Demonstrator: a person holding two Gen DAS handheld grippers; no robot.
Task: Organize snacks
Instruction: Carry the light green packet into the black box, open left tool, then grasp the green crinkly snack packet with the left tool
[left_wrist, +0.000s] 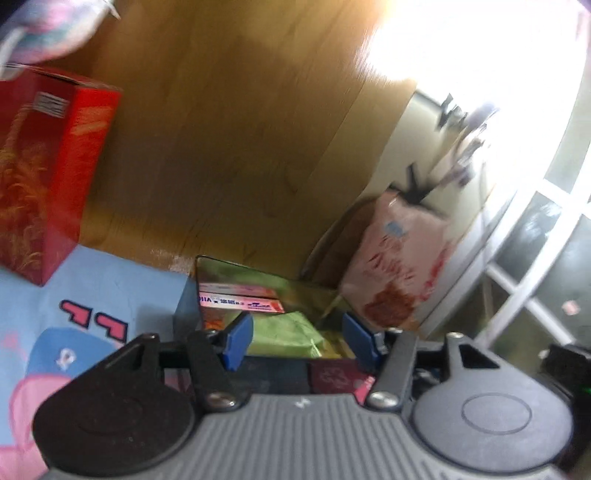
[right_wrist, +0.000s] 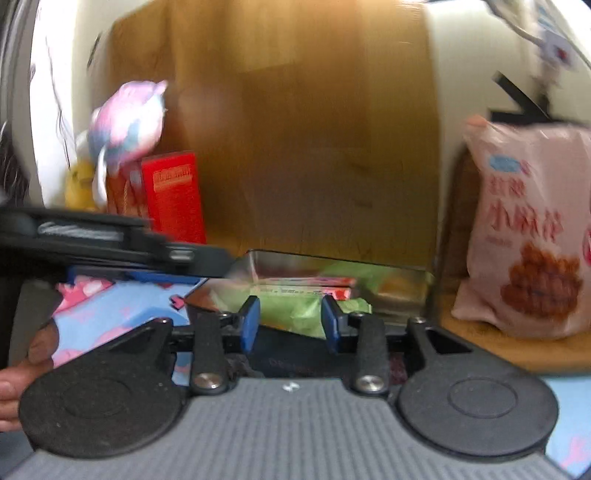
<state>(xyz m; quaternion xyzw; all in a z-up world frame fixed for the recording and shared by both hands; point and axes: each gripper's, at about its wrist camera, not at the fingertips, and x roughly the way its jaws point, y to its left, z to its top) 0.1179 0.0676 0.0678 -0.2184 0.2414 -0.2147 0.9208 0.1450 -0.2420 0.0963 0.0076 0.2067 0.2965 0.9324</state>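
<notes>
Home: cartoon tablecloth (left_wrist: 96, 280), plush toy (right_wrist: 127, 125)
</notes>
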